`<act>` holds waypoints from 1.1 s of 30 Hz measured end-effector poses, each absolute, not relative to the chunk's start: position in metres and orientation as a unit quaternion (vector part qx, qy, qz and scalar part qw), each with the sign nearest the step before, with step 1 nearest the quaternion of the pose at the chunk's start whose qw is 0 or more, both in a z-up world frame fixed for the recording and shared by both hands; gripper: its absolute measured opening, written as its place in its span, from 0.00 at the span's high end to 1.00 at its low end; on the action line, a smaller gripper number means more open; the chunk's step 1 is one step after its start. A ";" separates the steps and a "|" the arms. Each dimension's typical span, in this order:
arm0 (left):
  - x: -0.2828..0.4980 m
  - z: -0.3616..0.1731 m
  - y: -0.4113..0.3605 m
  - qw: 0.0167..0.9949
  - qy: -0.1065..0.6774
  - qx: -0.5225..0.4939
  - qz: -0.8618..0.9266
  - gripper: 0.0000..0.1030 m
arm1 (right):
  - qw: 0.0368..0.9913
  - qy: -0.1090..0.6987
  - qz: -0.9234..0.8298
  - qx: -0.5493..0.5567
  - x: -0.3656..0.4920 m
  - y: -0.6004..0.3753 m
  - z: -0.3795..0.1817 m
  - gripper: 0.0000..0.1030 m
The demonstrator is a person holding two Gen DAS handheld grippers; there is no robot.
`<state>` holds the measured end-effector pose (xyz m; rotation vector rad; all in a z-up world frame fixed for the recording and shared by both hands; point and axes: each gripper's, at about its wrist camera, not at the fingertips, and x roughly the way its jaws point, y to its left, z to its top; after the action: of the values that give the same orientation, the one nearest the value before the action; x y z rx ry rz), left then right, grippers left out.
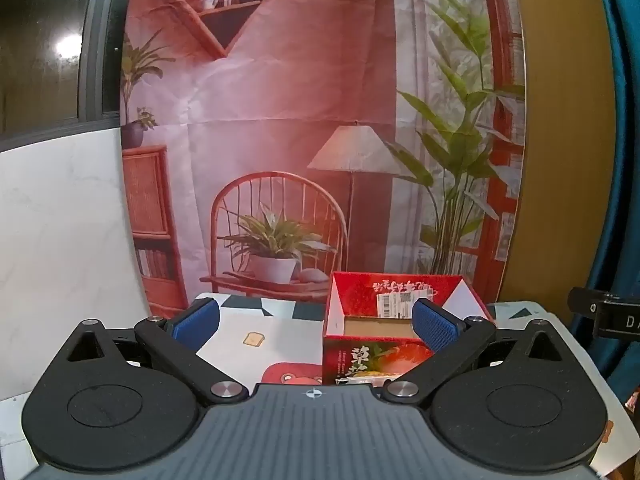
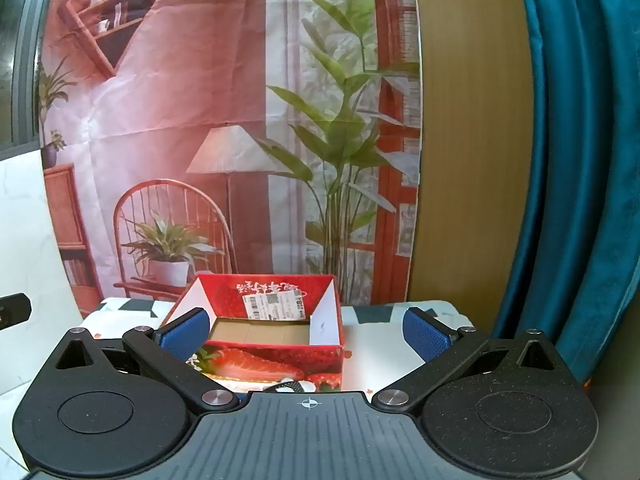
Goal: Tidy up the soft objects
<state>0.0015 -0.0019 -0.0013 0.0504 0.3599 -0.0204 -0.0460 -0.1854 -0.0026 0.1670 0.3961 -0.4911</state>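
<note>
Ahead of both grippers an open red strawberry box [image 1: 400, 320] stands on the desk [image 1: 248, 320], which wears a patterned cloth. Seen from the left wrist, the box sits to the right of centre, and the left gripper [image 1: 316, 320] has its right blue pad [image 1: 434, 326] in front of the box's near right part while its left pad is over bare cloth. The jaws are spread as wide as they go, with nothing between them and nothing touched.

From the right wrist, the box [image 2: 272, 320] lies left of centre; the right gripper [image 2: 306, 330] is likewise fully spread and holds nothing, its left blue pad [image 2: 186, 334] overlapping the box's near left corner in view. The box's brown cardboard floor shows bare, and a white barcode label [image 2: 274, 306] is stuck on its inner back wall. A small dark-and-white item [image 2: 286, 387] peeks out just below the box's front, too hidden to identify. Behind the desk hangs a printed backdrop [image 2: 200, 120] of a room.
</note>
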 end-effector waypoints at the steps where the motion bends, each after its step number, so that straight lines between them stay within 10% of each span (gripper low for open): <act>1: 0.002 -0.002 -0.003 0.983 0.180 0.028 -0.011 0.00 | 0.947 0.194 -0.241 0.083 -0.046 -0.186 -0.002 0.00; 33: 0.005 -0.001 -0.002 0.982 0.184 0.029 0.021 0.00 | 0.946 0.208 -0.232 0.091 -0.036 -0.190 -0.003 0.00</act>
<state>0.0048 -0.0018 -0.0009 0.0581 0.3704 0.0424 -0.0364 -0.1897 -0.0029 0.1855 0.4230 -0.4718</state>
